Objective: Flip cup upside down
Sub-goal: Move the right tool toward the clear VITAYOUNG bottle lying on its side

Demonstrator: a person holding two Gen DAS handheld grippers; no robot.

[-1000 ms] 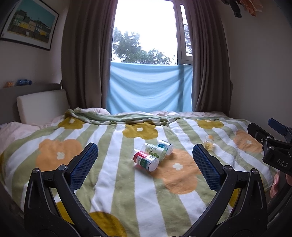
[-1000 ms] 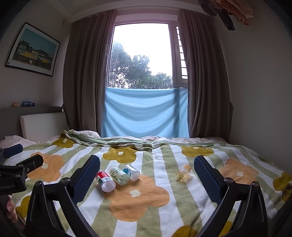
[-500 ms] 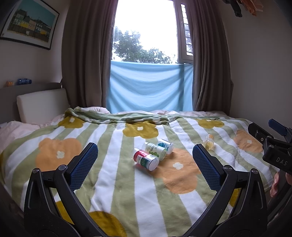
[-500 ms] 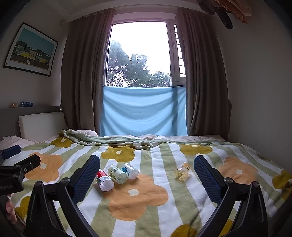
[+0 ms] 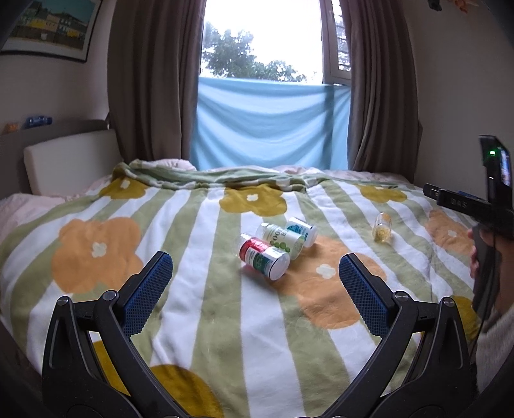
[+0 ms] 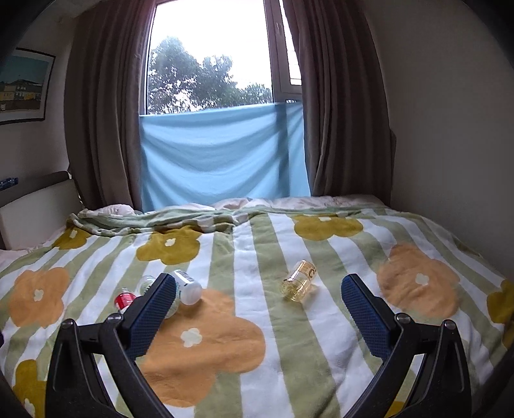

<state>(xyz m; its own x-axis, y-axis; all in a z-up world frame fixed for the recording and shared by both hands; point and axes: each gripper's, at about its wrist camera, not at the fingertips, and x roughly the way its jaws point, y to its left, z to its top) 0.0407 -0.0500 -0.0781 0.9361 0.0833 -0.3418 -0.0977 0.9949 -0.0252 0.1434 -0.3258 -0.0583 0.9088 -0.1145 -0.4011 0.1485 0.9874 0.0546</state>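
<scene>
Counted on the bed [image 5: 205, 321]: three labelled bottles [image 5: 264, 259] lying together, one clear glass cup [image 6: 298, 281] lying apart.

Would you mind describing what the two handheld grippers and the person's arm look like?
Both the left gripper and right gripper have glossy black curved arms with silver pivot screws, ending in blue dimpled rubber pads. The right unit's black body reads "DAS", beside a green indicator light. A cream knitted sleeve shows.

A home bedroom: a bed [image 5: 199, 308] under a flowered blanket [image 6: 250, 257], a curtained window [image 6: 208, 58] beyond, a framed picture [image 5: 48, 29] far left.
</scene>
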